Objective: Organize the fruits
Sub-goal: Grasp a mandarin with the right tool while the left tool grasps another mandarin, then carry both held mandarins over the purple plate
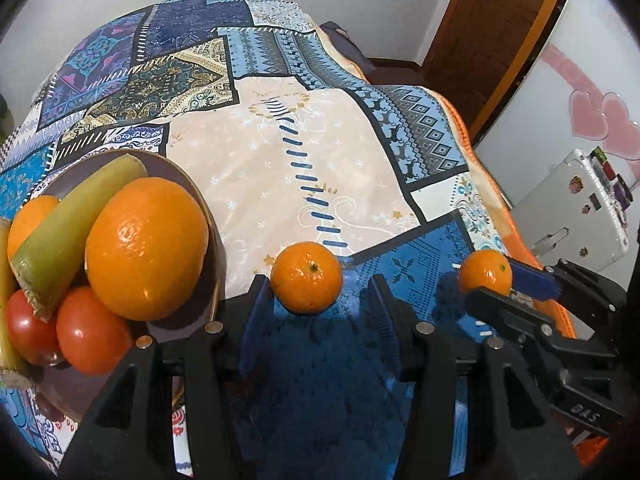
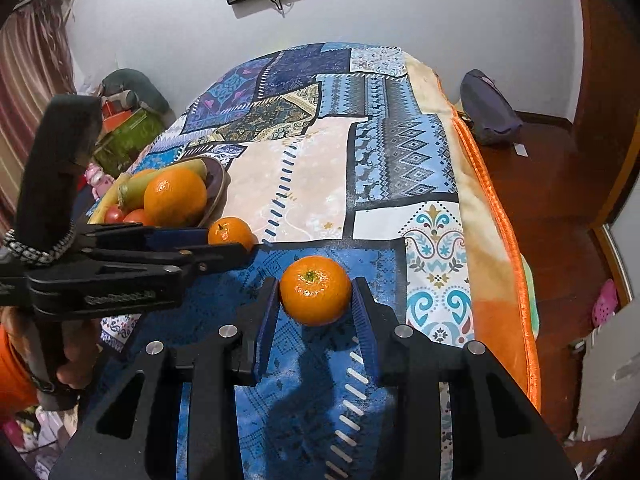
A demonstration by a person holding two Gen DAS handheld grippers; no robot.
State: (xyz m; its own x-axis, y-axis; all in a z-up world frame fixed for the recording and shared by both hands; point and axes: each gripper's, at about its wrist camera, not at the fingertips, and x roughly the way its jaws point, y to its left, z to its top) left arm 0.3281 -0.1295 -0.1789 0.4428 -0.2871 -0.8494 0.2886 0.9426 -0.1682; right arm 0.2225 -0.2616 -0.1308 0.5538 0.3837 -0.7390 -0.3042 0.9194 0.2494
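Observation:
A small mandarin (image 1: 307, 278) lies on the patterned cloth between the fingertips of my left gripper (image 1: 319, 280). It sits against the left pad, with a gap to the right pad, so the jaws are open. My right gripper (image 2: 315, 284) is shut on a second mandarin (image 2: 315, 290), a blue pad on each side. The left wrist view shows that mandarin (image 1: 485, 272) in the right gripper (image 1: 494, 280) at the far right. A brown bowl (image 1: 192, 184) on the left holds a large orange (image 1: 146, 248), a green banana (image 1: 72, 236) and two tomatoes (image 1: 92, 330).
The patchwork cloth (image 2: 312, 184) covers a bed whose orange edge (image 2: 496, 208) drops to a wooden floor on the right. A dark bag (image 2: 490, 112) lies on that floor. A hand (image 2: 76, 356) holds the left gripper (image 2: 226, 240) beside the bowl (image 2: 218, 188).

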